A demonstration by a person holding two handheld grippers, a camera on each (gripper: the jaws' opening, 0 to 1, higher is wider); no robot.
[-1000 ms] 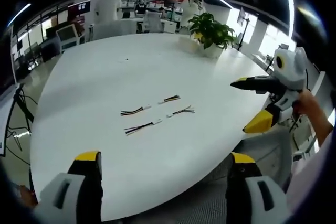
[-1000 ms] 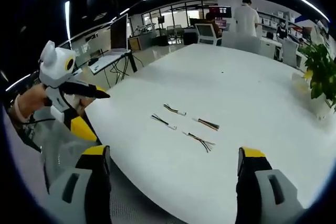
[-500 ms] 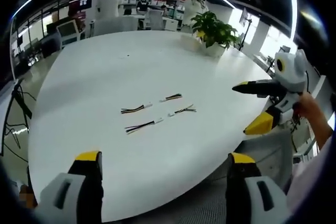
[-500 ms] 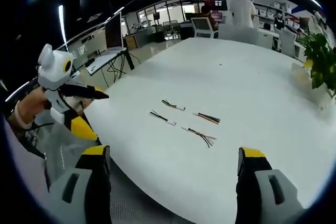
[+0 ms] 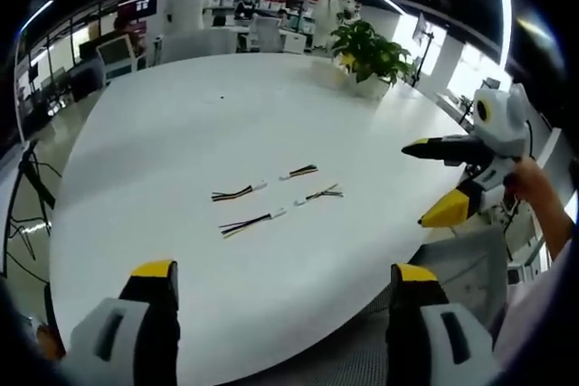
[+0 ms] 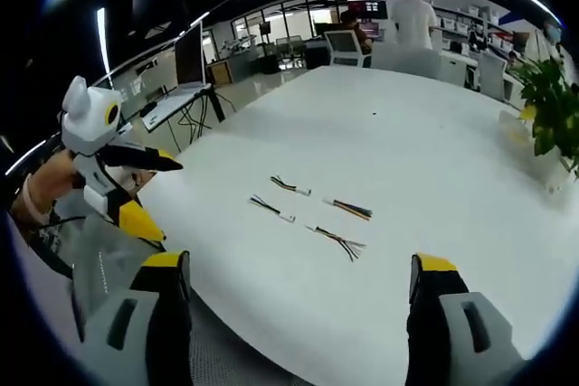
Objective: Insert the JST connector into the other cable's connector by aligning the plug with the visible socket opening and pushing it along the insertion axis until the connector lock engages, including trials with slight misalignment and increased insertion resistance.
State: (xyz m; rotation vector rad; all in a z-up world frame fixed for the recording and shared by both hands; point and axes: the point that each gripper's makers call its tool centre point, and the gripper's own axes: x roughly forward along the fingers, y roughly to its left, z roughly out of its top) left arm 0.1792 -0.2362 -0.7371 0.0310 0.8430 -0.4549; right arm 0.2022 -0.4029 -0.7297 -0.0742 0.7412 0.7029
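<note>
JST cables [image 5: 276,194] in four short pieces on white table [image 5: 181,124], no readable writing, both claws apart.

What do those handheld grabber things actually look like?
Each gripper has two grey jaws tipped in yellow, with black inner faces. From the side, the right gripper and the left gripper show a white rounded body with a yellow-ringed dark circle.

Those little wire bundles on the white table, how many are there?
4, in two rows mid-table: far row, striped cable and short cable; near row, long cable and splayed cable. None looks hidden.
</note>
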